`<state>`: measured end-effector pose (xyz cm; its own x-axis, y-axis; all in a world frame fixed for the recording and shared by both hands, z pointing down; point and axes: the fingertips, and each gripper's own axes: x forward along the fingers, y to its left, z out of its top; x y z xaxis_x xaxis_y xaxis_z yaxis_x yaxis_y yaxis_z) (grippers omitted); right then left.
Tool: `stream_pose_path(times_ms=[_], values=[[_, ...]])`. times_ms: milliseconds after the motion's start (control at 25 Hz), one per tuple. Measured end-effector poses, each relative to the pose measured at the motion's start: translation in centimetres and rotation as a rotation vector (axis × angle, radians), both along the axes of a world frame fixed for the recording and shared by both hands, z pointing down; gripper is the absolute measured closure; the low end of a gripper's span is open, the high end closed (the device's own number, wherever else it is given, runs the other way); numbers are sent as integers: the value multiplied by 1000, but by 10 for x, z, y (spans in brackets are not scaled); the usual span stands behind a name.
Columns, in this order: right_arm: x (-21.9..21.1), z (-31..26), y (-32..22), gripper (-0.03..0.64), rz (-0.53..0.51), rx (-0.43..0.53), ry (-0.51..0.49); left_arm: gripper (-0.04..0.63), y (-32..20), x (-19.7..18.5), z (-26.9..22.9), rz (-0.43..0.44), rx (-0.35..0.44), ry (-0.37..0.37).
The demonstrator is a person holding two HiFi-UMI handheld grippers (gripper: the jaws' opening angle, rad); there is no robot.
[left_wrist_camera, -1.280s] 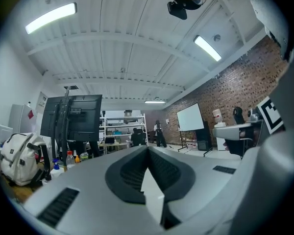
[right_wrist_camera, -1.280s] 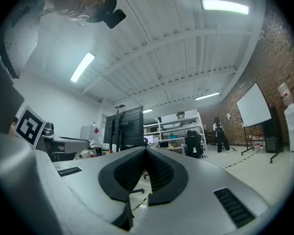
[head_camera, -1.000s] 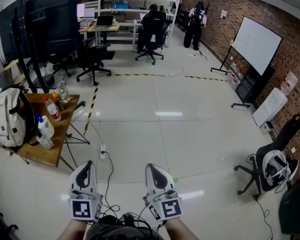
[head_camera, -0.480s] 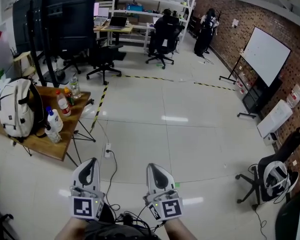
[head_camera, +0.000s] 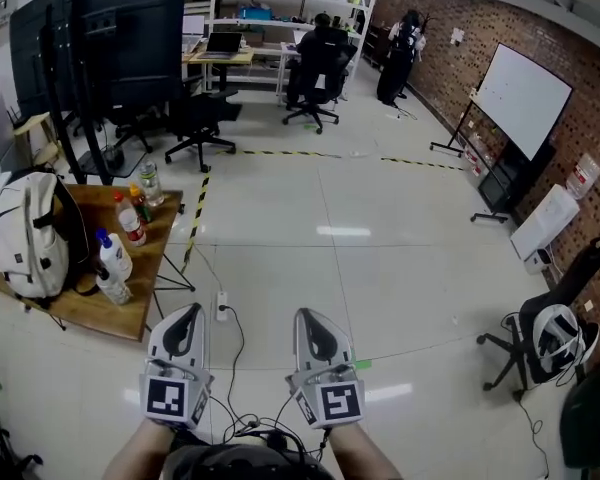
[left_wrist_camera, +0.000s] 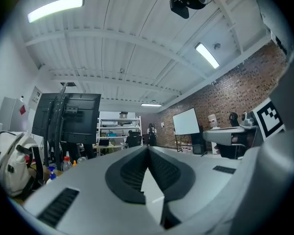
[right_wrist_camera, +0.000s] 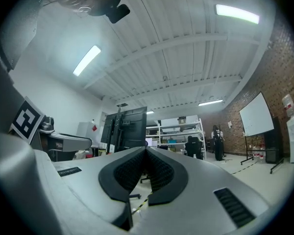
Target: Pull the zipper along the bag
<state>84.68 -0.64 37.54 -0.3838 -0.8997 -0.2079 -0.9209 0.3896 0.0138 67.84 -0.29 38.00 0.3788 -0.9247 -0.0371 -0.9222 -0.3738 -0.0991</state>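
A white backpack [head_camera: 25, 233] stands upright at the left end of a low wooden table [head_camera: 130, 313], far left in the head view; it also shows at the left edge of the left gripper view as the backpack [left_wrist_camera: 7, 160]. Its zipper is too small to make out. My left gripper [head_camera: 187, 315] and right gripper [head_camera: 315, 318] are held side by side above the floor, pointing level, well to the right of the table and apart from the bag. In their own views the left gripper [left_wrist_camera: 148, 148] and right gripper [right_wrist_camera: 146, 148] have jaws meeting at the tips with nothing between them.
Several bottles [head_camera: 120, 258] stand on the table beside the bag. A cable and power strip [head_camera: 221, 306] lie on the floor just ahead. A black screen on a stand [head_camera: 100, 38], office chairs [head_camera: 195, 123], a whiteboard [head_camera: 520, 98] and a chair with a helmet [head_camera: 550, 333] ring the tiled floor.
Both grippers have moved forward together, staying side by side and shut. The table with the backpack sits slightly nearer and further right in the head view.
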Motion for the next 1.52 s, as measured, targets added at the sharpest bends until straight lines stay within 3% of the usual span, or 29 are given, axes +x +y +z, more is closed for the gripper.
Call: stream_pose_path(times_ms=[160, 560, 840, 960, 1200, 1520], values=[[-64, -4, -32, 604, 17, -4, 5, 561, -36, -58, -5, 25, -3, 13], [-279, -24, -77, 604, -40, 13, 52, 561, -77, -235, -10, 48, 12, 43], [-373, -35, -88, 604, -10, 25, 52, 561, -91, -333, -22, 70, 17, 61], [-405, -35, -90, 604, 23, 17, 49, 561, -96, -369, -22, 93, 15, 69], [-448, -34, -91, 604, 42, 1, 55, 561, -100, -400, -18, 133, 7, 65], [-451, -18, -103, 604, 43, -21, 33, 561, -114, -412, -2, 111, -20, 69]])
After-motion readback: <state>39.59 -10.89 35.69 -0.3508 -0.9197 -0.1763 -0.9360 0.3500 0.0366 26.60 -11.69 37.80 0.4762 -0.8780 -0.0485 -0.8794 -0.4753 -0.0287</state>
